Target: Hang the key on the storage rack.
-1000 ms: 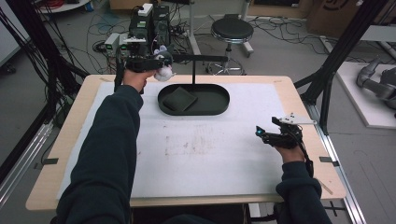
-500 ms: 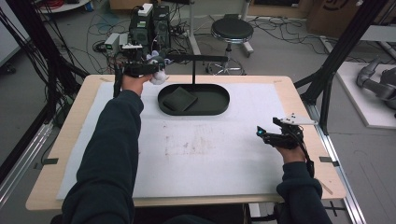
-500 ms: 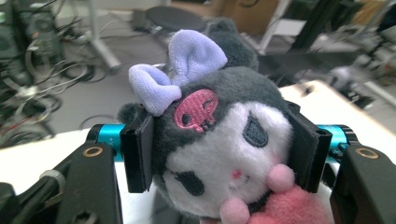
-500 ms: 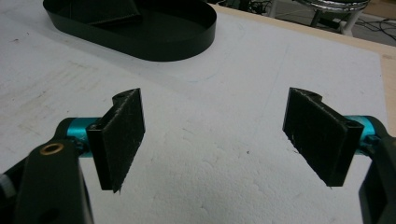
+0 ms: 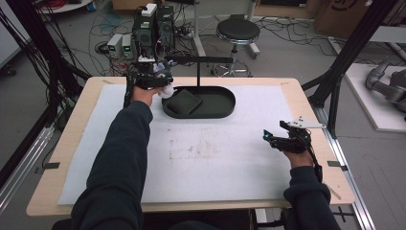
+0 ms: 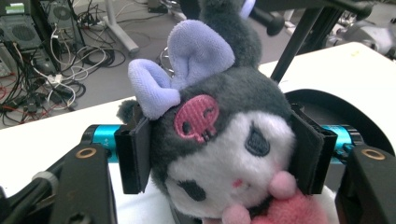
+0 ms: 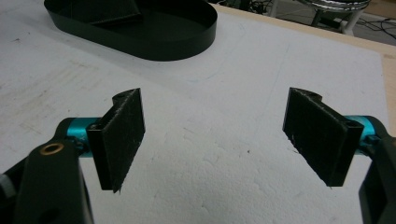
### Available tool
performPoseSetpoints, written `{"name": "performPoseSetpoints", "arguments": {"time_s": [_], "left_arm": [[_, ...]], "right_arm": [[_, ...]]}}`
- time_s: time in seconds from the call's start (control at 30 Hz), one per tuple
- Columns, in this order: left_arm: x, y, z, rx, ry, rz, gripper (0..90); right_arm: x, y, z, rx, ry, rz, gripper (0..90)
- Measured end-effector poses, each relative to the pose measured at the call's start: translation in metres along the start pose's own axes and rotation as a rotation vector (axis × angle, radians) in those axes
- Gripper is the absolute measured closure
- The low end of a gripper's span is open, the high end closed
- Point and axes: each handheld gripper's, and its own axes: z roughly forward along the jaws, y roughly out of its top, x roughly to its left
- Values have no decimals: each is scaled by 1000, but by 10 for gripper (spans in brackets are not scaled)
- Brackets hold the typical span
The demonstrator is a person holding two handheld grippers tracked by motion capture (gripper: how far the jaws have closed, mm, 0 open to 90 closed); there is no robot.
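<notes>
A white mat (image 5: 201, 158) is covering the table. The left gripper (image 6: 219, 149) is squeezing a plush toy (image 6: 224, 135) at upper left, beside the black tray (image 5: 225, 108); the right gripper (image 7: 215, 135), jaws spread, is hovering lower right.

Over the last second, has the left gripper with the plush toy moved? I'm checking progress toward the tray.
Yes. The left gripper, shut on the plush toy, moved slightly up-view, away from the black tray rim.

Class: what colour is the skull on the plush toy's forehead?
Pink skull, clearest in the left gripper view.
</notes>
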Motion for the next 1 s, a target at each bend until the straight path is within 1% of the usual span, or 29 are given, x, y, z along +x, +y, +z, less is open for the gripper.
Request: {"name": "performPoseSetpoints", "arguments": {"time_s": [0.1, 0.17, 0.23, 0.27, 0.33, 0.37, 0.43, 0.47, 0.53, 0.6, 0.67, 0.77, 0.87, 0.97, 1.0], "left_arm": [[-1, -6, 3, 22, 3, -2, 313], [-1, -12, 6, 36, 2, 4, 289], [0, -18, 7, 43, -15, -7, 272], [0, -20, 7, 38, -23, -18, 266], [1, -25, 5, 35, -23, -24, 252], [1, -28, 4, 32, -20, -34, 246], [3, -32, 1, 32, -17, -36, 215], [4, -34, -1, 30, -22, -41, 214], [5, -37, -7, 15, -34, -53, 214], [6, -39, -13, 4, -52, -55, 214], [5, -43, -24, -19, -80, -55, 214], [2, -48, -37, -50, -99, -36, 214], [-1, -52, -52, -93, -116, -22, 214], [-5, -55, -66, -125, -125, 5, 212], [-6, -57, -71, -136, -139, 8, 212]], "right_arm": [[0, 0, 0, -1, 0, 6, 212], [0, 0, 0, 0, 0, 6, 212], [0, 0, -1, -1, -1, 5, 212], [0, 0, -1, -1, -1, 3, 212], [0, 0, -1, -2, -1, -1, 212], [0, 0, -1, -2, -2, 1, 212], [0, 0, -1, 0, -1, 4, 212], [0, 0, 0, 0, 0, 1, 212], [1, 0, 0, 1, -1, -3, 212], [1, 0, 0, 3, 1, -5, 212], [1, 0, 1, 3, 1, -6, 212], [3, 0, 1, 7, 5, -13, 212], [4, 0, 2, 7, 15, -21, 212], [6, -1, 3, 7, 21, -31, 212], [6, -1, 3, 8, 23, -32, 212]]}}
